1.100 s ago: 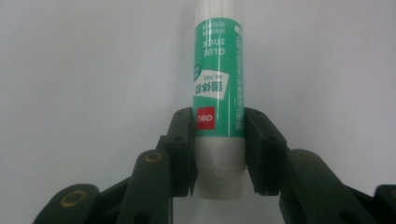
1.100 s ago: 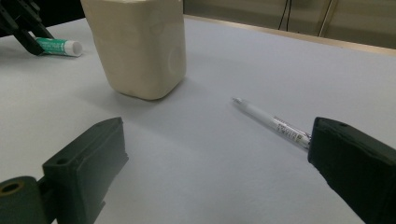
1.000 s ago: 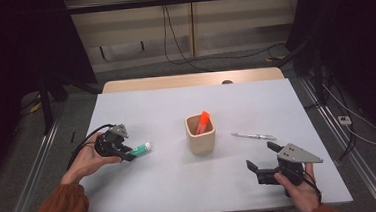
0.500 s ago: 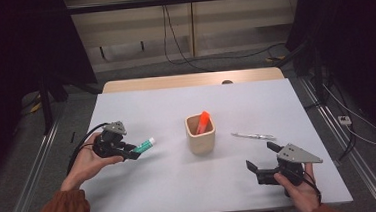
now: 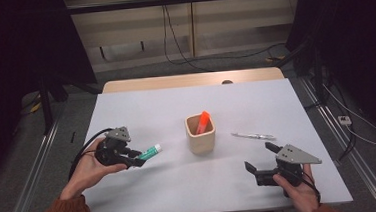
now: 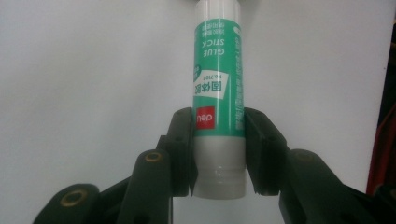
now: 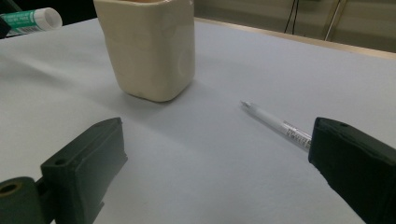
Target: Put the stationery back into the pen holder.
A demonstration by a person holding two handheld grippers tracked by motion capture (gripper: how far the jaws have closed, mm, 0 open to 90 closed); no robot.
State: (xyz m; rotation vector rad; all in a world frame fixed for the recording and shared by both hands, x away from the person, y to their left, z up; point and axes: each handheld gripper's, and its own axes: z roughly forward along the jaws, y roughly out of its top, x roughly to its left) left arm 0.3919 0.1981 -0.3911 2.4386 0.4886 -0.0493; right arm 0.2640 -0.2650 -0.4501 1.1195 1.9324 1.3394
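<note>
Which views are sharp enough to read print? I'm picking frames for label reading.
Left gripper view: the glue stick label is sharp and evenly lit, though upside down. Right gripper view: the pen print is too small, and the near jaws are soft. High view: the table is bright against dark surroundings, and objects are too small for text.

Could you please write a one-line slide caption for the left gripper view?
Left gripper shut on a green glue stick, held above the white table.
</note>
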